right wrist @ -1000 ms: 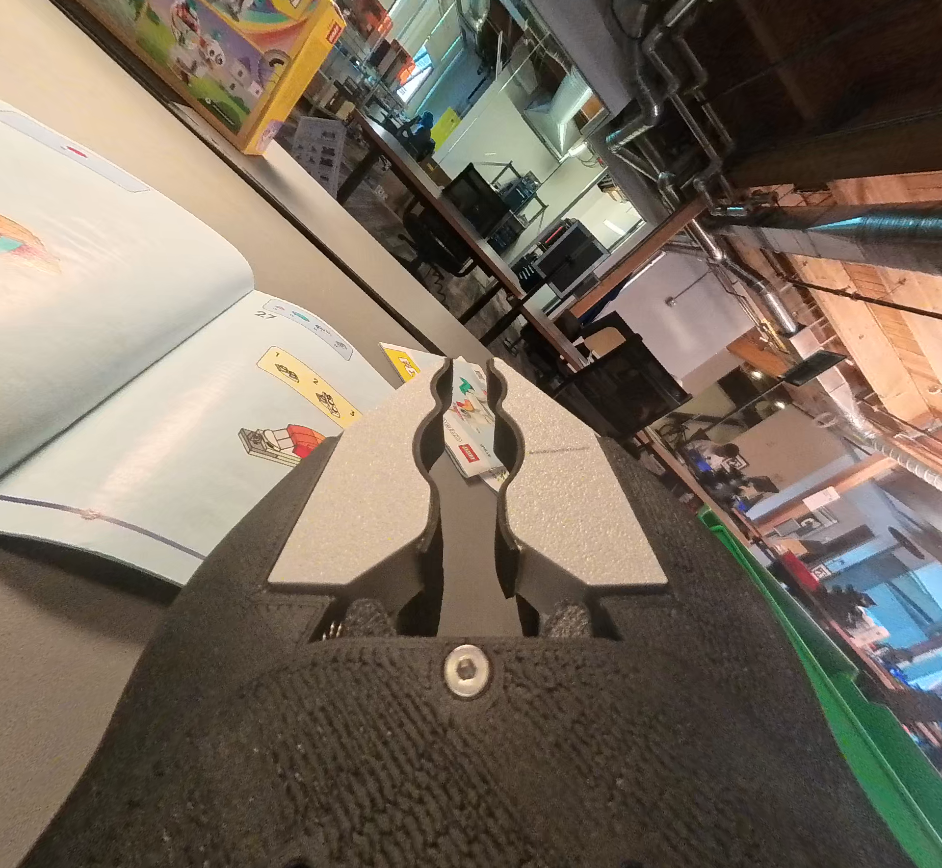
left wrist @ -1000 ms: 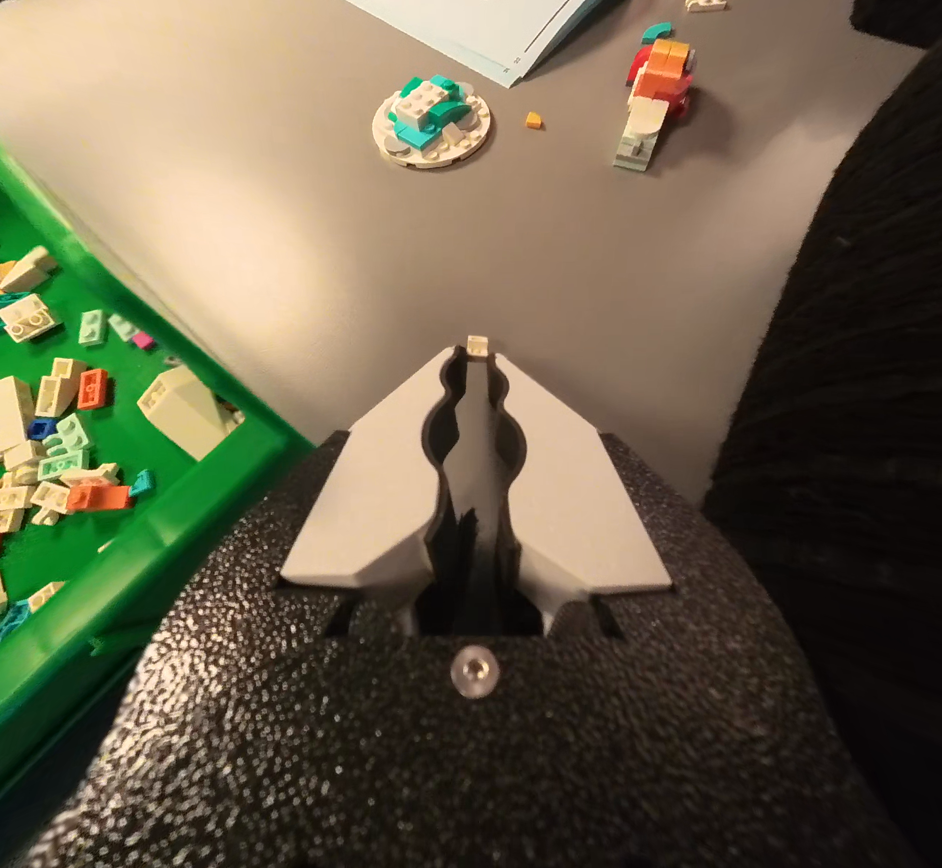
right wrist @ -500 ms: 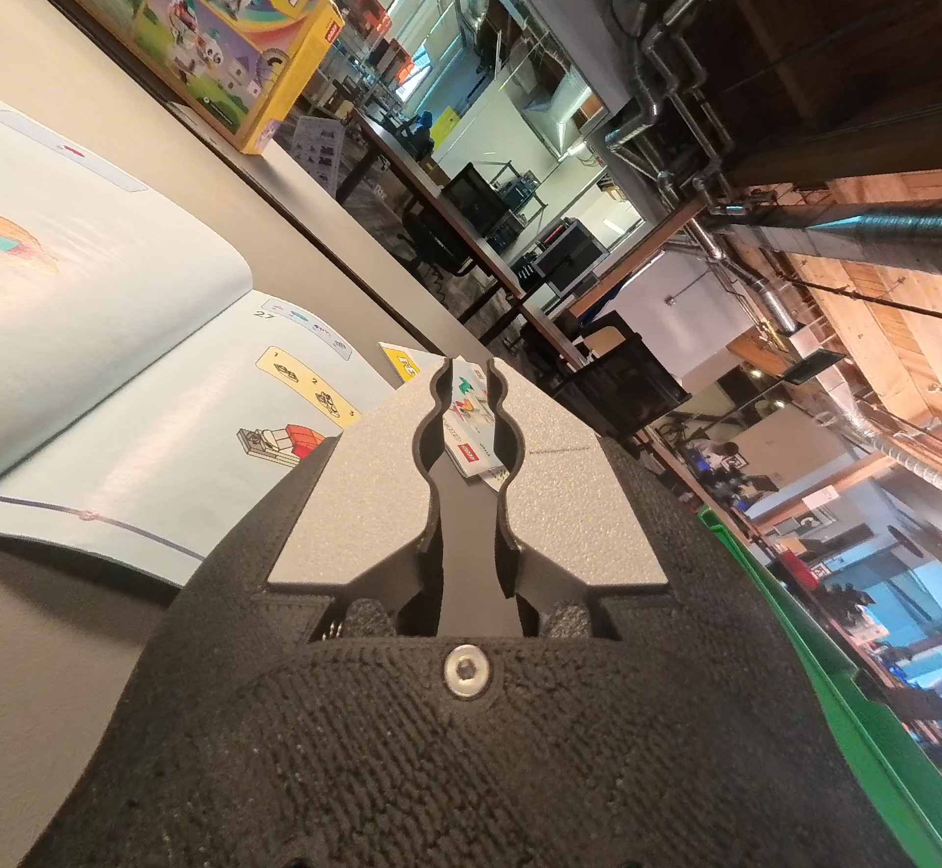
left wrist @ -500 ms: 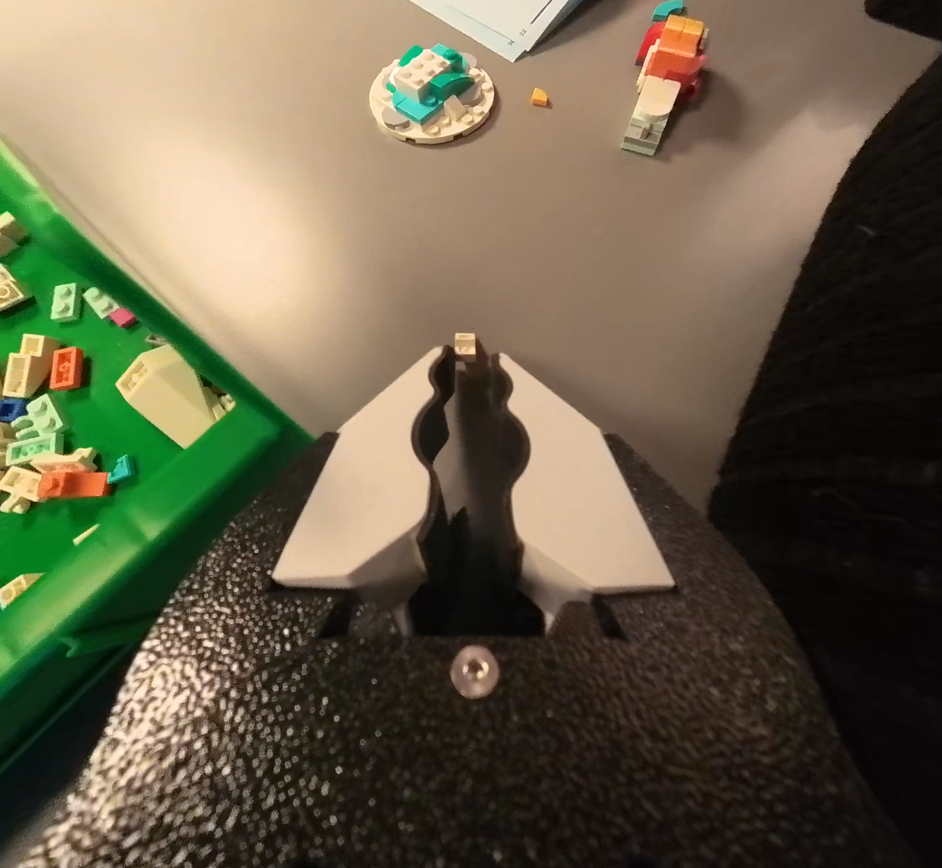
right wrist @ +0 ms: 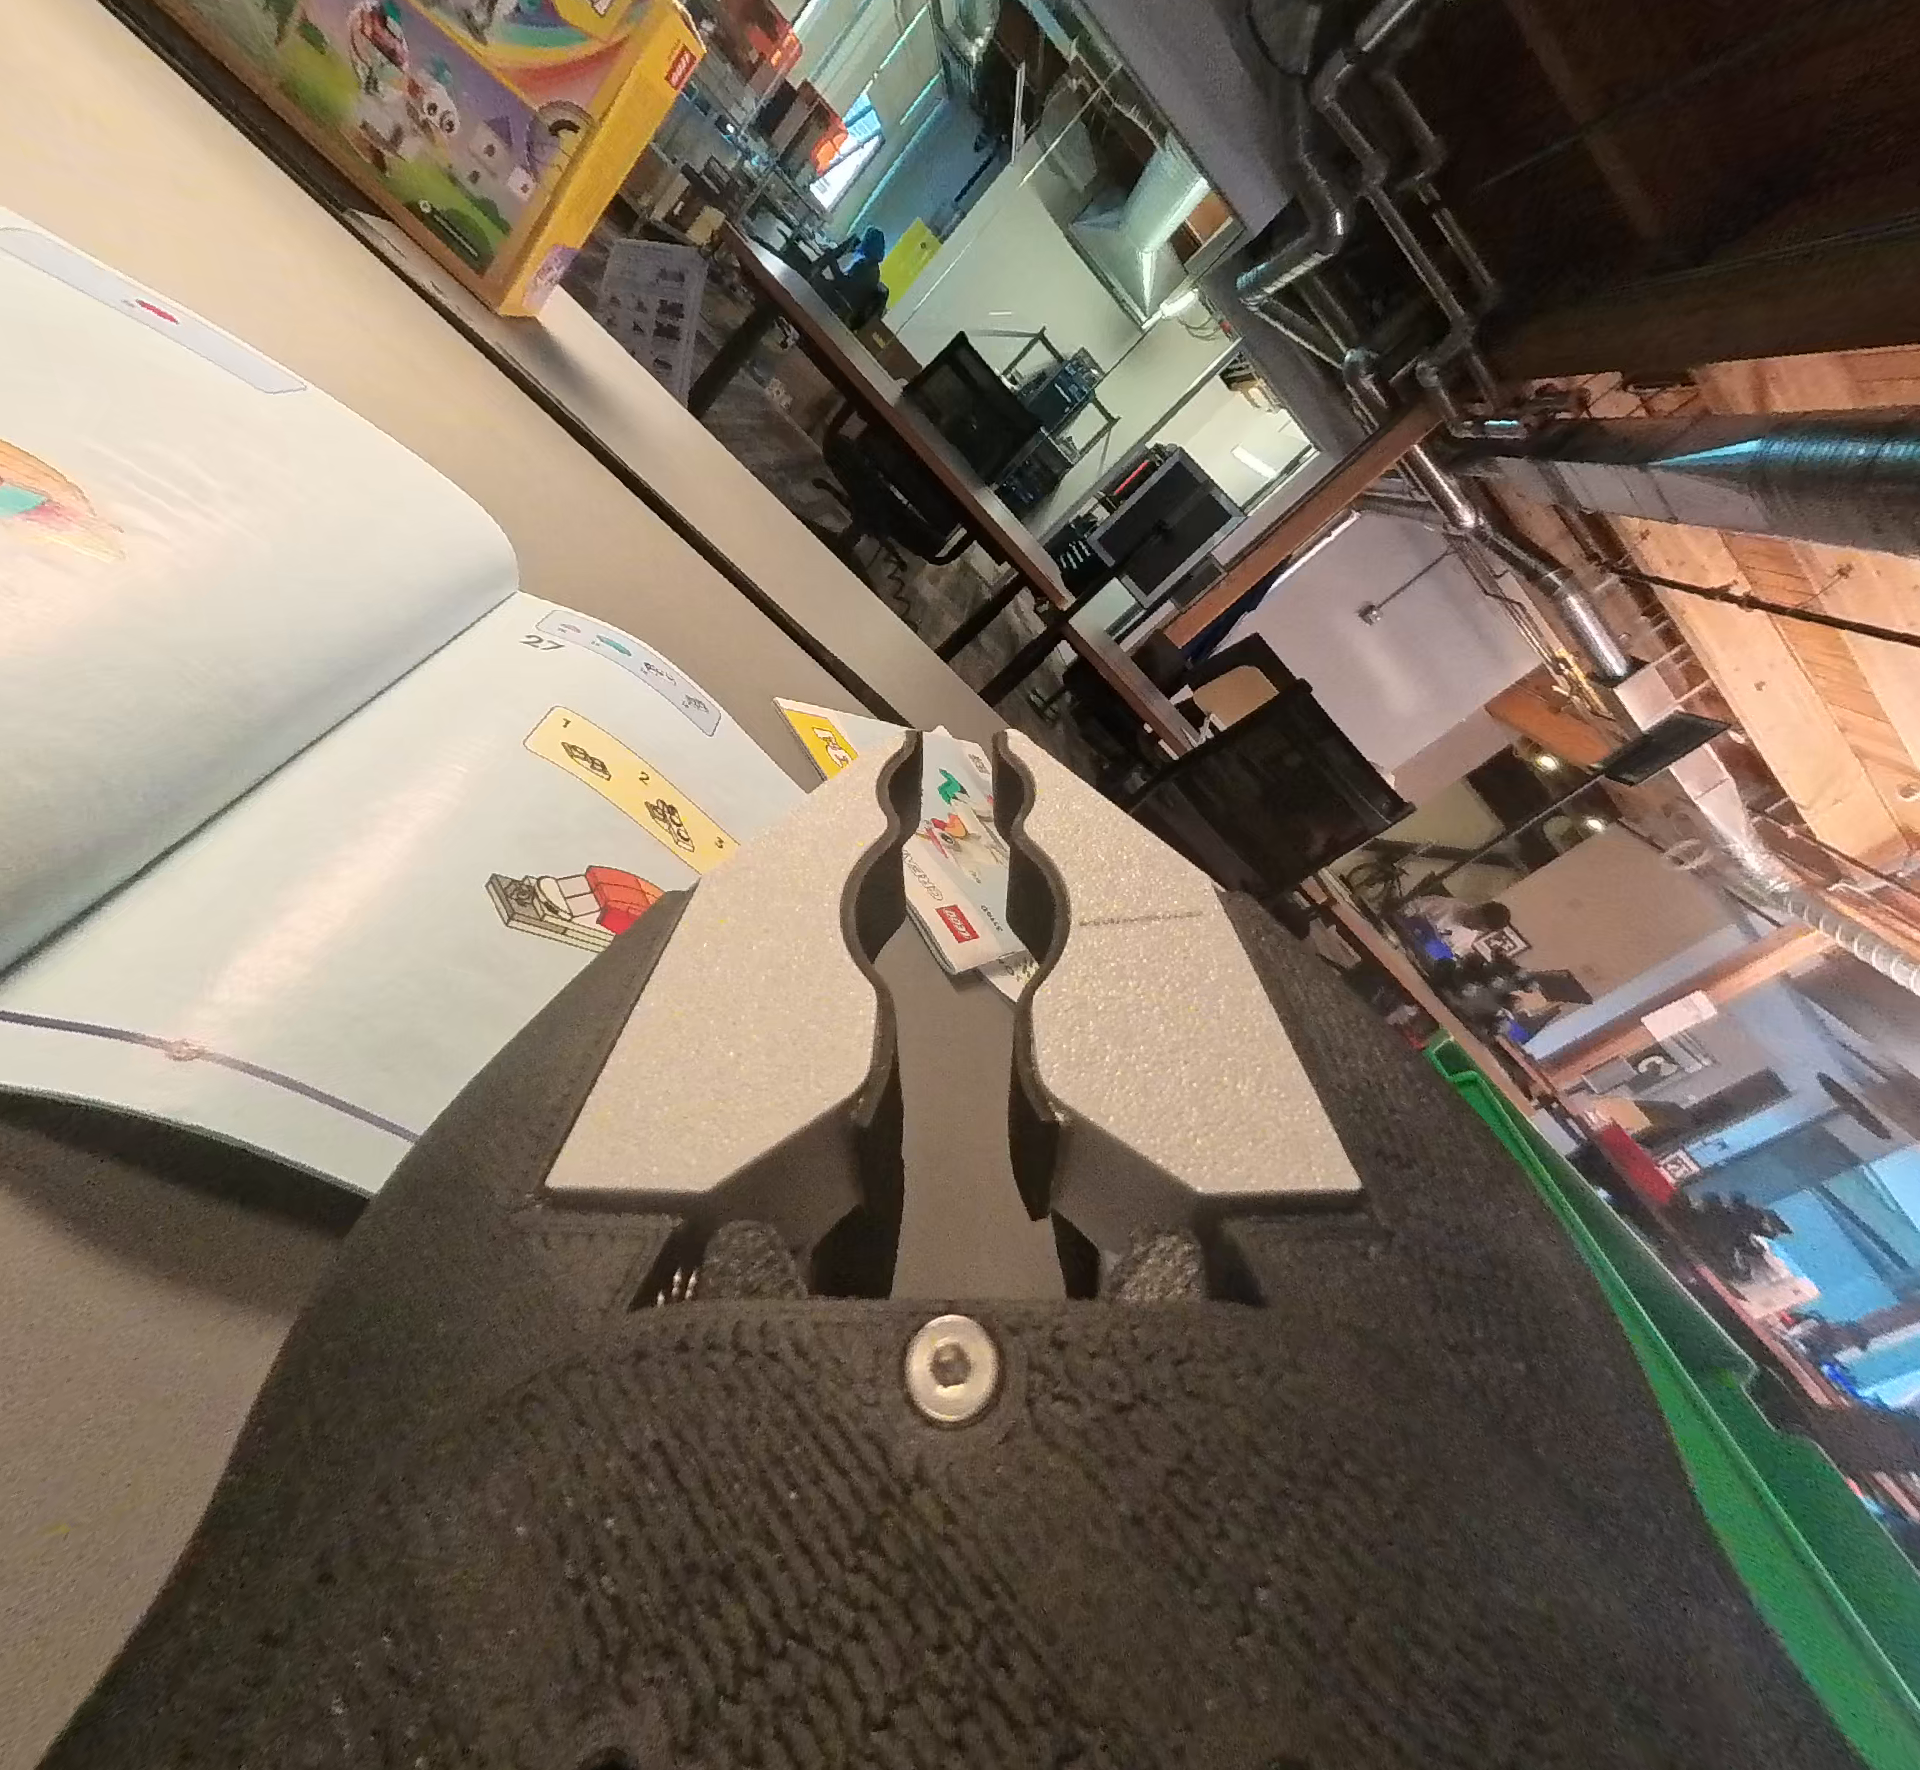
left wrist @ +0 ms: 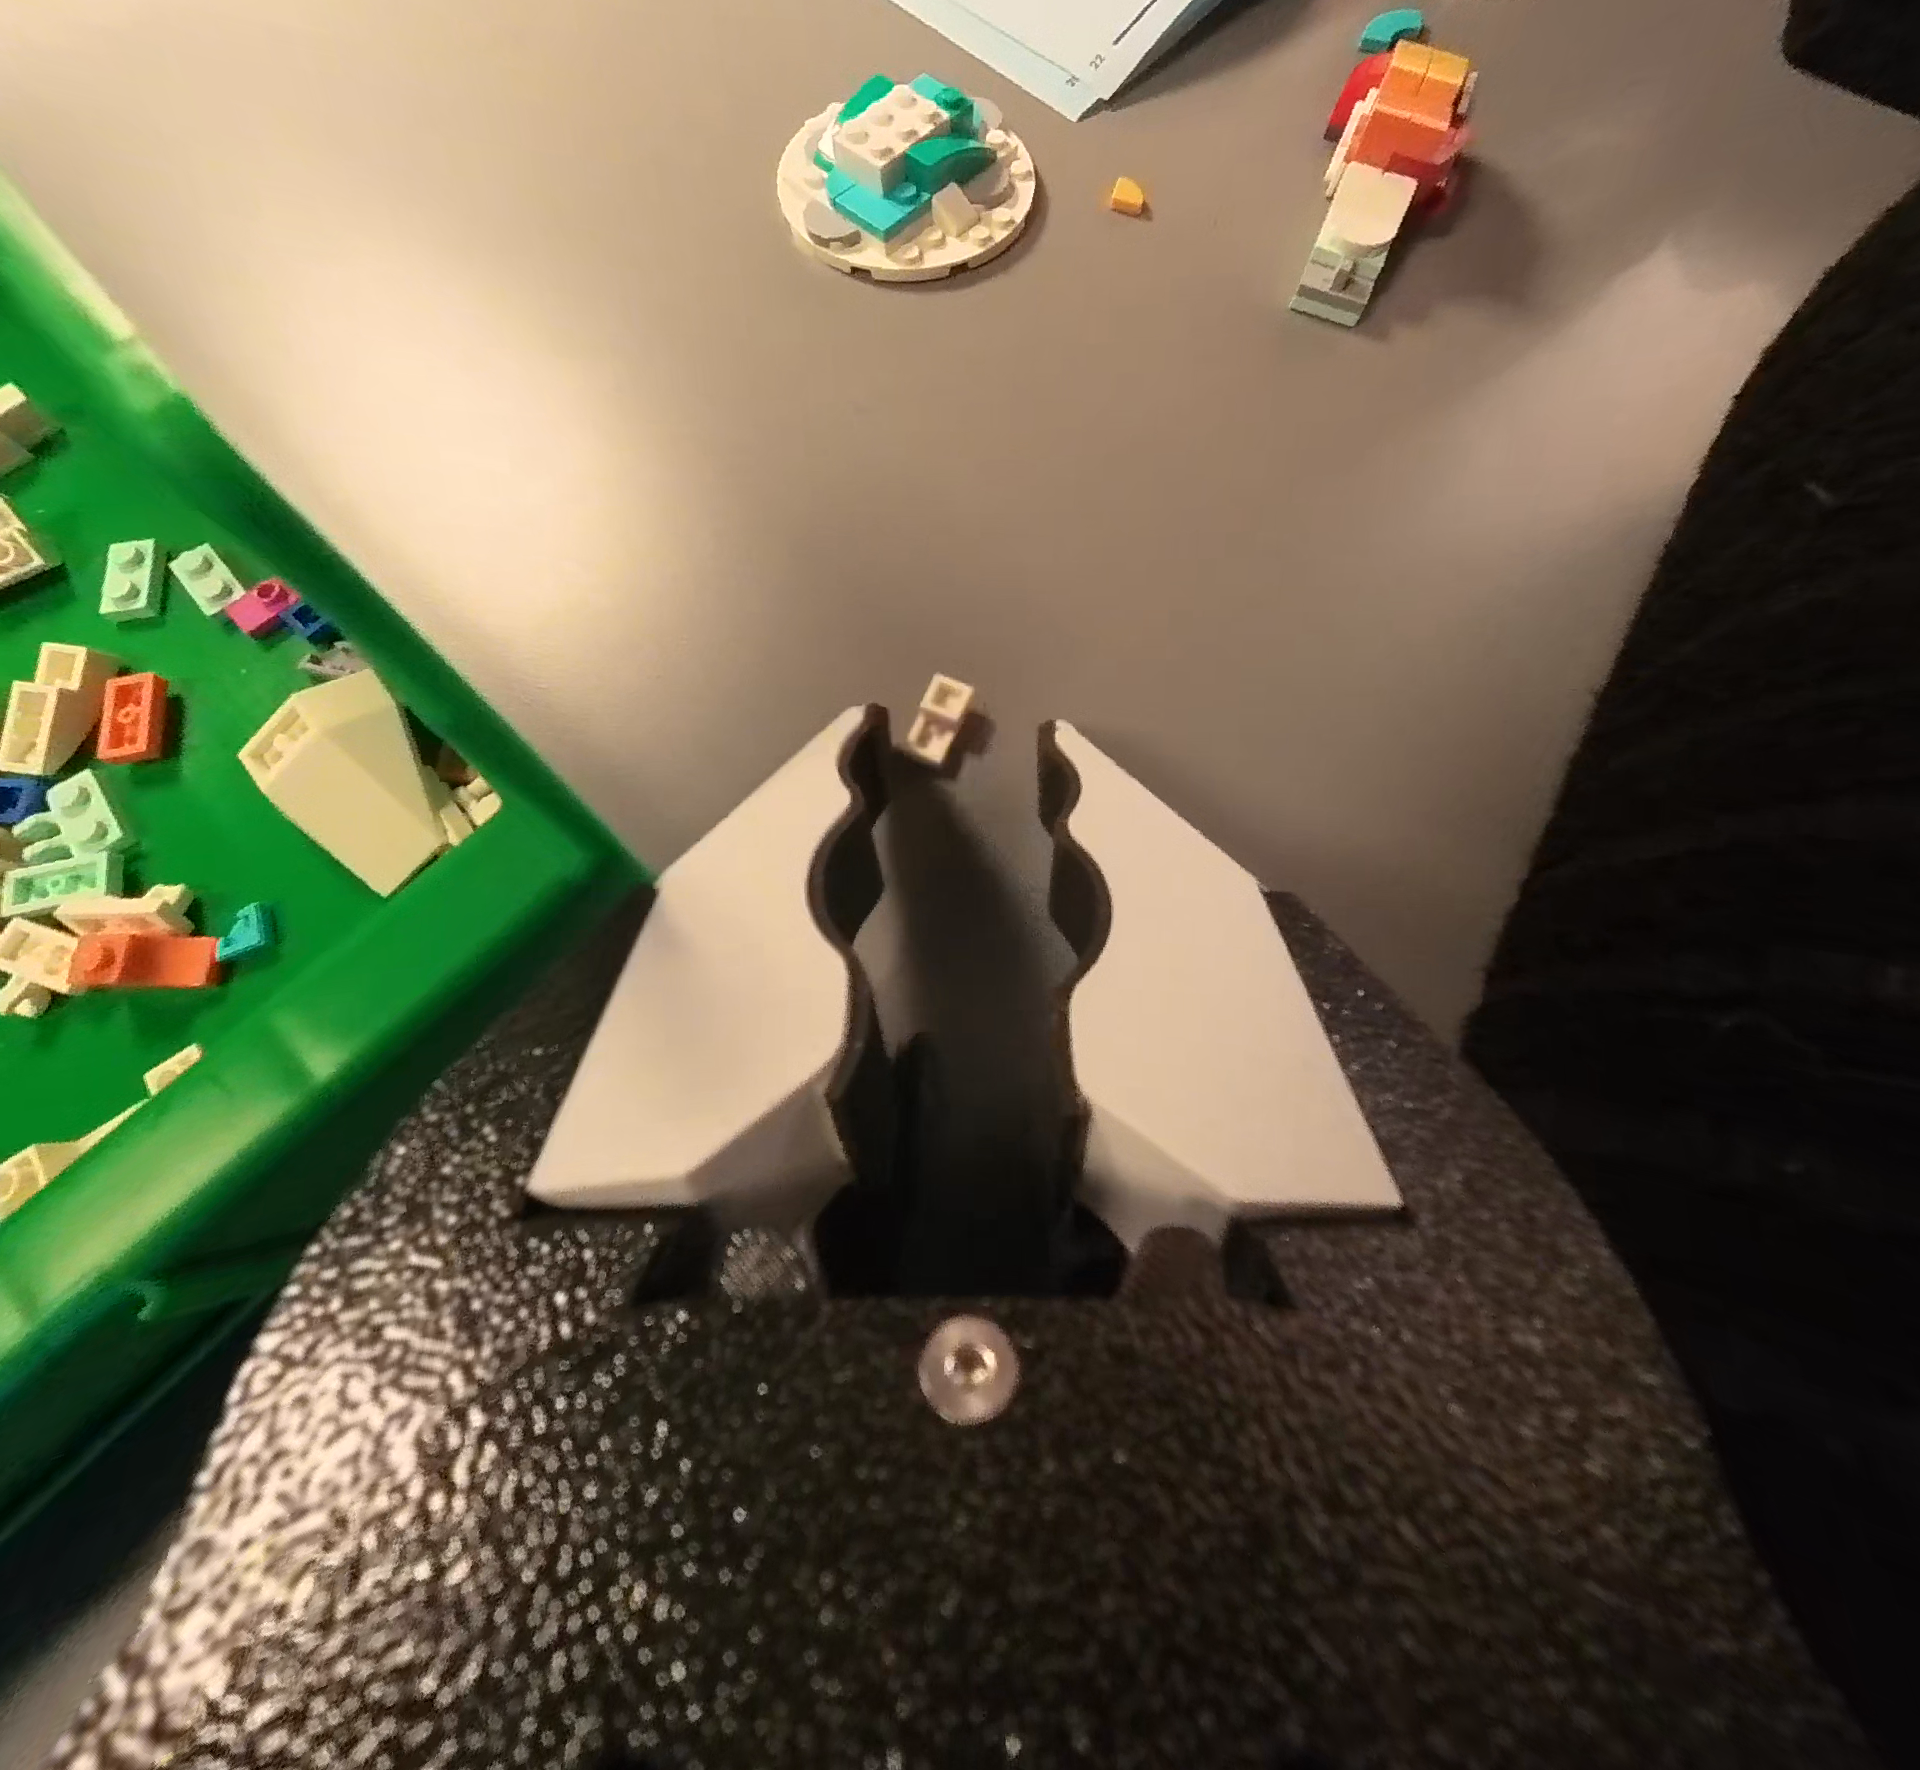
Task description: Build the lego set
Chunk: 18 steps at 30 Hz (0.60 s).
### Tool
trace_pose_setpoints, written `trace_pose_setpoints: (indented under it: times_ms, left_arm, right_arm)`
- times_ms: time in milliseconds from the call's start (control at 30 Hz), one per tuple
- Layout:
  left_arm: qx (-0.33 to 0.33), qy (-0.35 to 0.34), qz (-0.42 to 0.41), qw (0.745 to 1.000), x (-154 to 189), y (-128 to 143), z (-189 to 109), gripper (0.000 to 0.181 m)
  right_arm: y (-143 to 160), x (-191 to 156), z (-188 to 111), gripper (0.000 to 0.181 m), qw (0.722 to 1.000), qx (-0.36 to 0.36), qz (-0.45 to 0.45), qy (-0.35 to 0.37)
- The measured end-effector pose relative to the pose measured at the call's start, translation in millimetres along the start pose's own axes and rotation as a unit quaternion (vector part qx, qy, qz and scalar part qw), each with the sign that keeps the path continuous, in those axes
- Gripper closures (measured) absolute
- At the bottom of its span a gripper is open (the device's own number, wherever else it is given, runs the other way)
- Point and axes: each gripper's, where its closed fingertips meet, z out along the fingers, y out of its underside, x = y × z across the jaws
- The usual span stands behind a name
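Now left gripper (left wrist: 954, 744) gapes wide, small cream brick (left wrist: 943, 721) loose by one fingertip near the tabletop's near edge, likely being dropped; right gripper (right wrist: 958, 746) narrow, empty, idle.

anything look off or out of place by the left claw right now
Yes: the left claw stands open, and a tiny cream brick sits tilted by its left fingertip, apart from the right one. Whether it clings there or is dropping cannot be told. Beyond it, a small yellow-orange piece lies alone on the table.
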Motion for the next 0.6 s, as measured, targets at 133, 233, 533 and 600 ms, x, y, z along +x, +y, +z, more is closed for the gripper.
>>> trace_pose_setpoints:
  times_ms: [133,233,533,600]
  left_arm:
    - [0.029,0.011,-0.014,0.999,1,-8,-4,0.156]
    - [0.035,0.017,-0.021,0.999,1,-10,-5,0.156]
    - [0.201,0.075,-0.054,0.975,16,-42,-58,0.169]
    - [0.232,0.055,-0.074,0.968,3,-43,-80,0.168]
  right_arm:
    - [0,0,0,0.170,1.000,0.000,0.000,-0.001]
    - [0,0,0,0.170,1.000,0.000,0.000,0.000]
    - [4,10,0,0.170,0.999,-0.005,0.033,0.015]
    - [4,16,1,0.170,0.999,-0.003,0.044,0.027]
